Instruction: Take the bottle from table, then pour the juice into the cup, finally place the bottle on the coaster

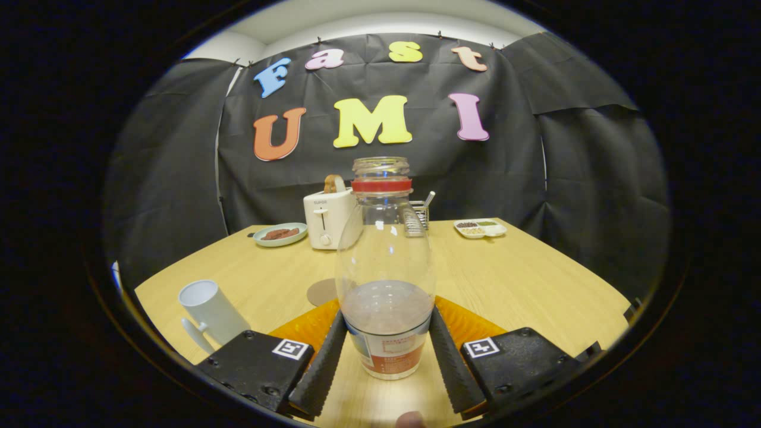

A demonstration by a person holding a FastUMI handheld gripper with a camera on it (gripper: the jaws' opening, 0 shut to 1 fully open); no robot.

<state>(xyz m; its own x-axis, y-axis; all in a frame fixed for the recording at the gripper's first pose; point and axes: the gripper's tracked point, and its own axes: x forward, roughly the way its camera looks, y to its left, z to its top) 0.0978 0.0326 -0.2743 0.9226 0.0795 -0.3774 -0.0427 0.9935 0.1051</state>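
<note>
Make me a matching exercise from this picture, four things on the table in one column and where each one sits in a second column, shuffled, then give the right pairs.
Things:
1. bottle
2. cup
3. coaster
4. toaster

Places:
A. flat on the table just beyond the left finger, beside the bottle
B. at the back of the table, next to a plate
C. between the two fingers of the gripper, which close against its sides
D. near the table's edge, left of the fingers

Pairs: 1-C, 2-D, 3-A, 4-B

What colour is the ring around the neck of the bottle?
Red. The ring sits just below the open mouth of the bottle, seen in the gripper view.
</note>
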